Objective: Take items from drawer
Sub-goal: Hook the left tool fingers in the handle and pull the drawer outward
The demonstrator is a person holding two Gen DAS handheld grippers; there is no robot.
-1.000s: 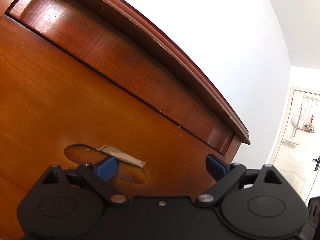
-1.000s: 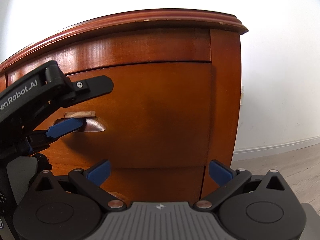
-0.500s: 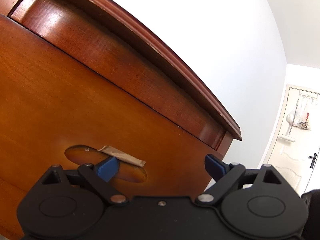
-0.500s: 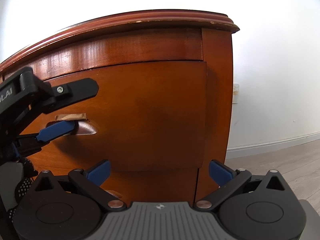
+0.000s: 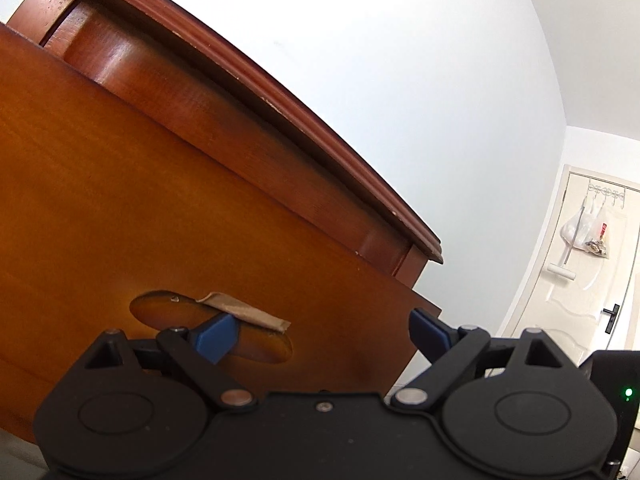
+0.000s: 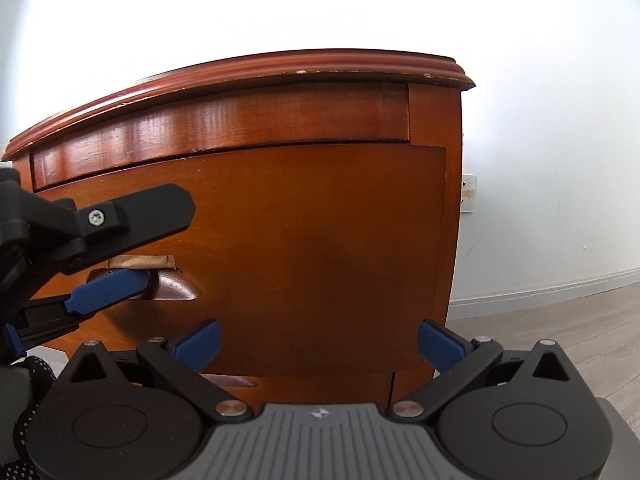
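The top drawer (image 5: 160,220) (image 6: 300,240) of a reddish wooden cabinet (image 6: 280,68) stands pulled a little way out, its right edge proud of the cabinet side. An oval recessed handle (image 5: 264,346) (image 6: 176,286) sits in the drawer front under a strip of brown tape (image 5: 244,312) (image 6: 144,262). My left gripper (image 5: 320,332) (image 6: 168,244) has one blue fingertip hooked into that recess, the other finger free in the air; the jaws stand apart after closing slightly, with nothing pressed between them. My right gripper (image 6: 320,336) hangs open in front of the drawer's lower edge, holding nothing. The drawer's inside is hidden.
A second recessed handle (image 6: 236,381) shows on the drawer below. A white wall with a socket (image 6: 468,196) and grey wood floor (image 6: 560,320) lie right of the cabinet. Far right stands a white door (image 5: 580,292) with bags (image 5: 588,236) hung on it.
The drawer front has slid out of the cabinet with my left fingertip in its handle. My left jaws have narrowed slightly. My right gripper has stayed nearly still.
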